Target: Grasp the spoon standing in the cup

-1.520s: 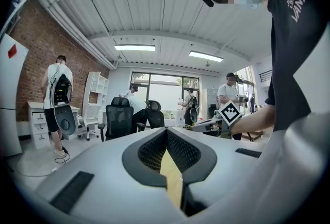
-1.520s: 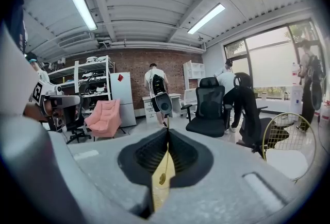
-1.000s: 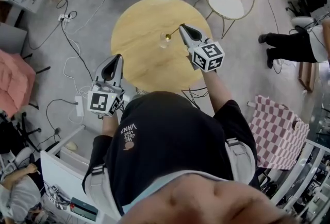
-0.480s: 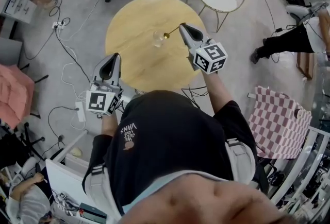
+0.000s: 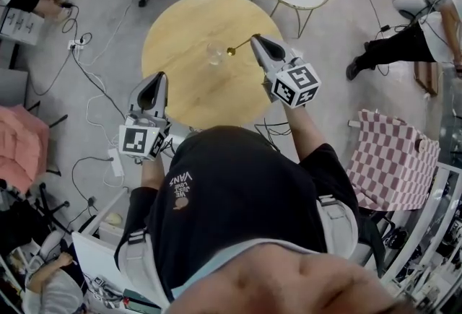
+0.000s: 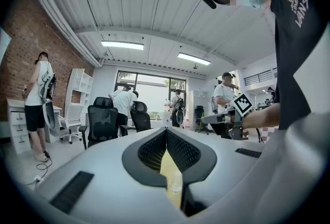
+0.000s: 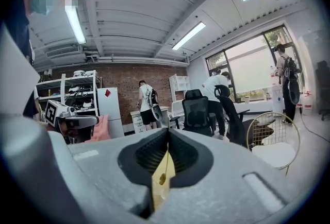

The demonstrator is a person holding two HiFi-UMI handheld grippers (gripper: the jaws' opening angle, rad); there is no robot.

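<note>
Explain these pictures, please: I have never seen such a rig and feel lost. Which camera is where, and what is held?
No robot here: a person holds a grasping tool in each hand. The head view comes from a camera on the person's head, looking down at a round wooden table with a clear cup on it. The two gripper views come from cameras riding on each tool, looking along its jaws. The right tool is shut on the handle of a gold spoon, whose bowl end shows beside the cup. The left tool is shut on nothing, at the table's edge.
</note>
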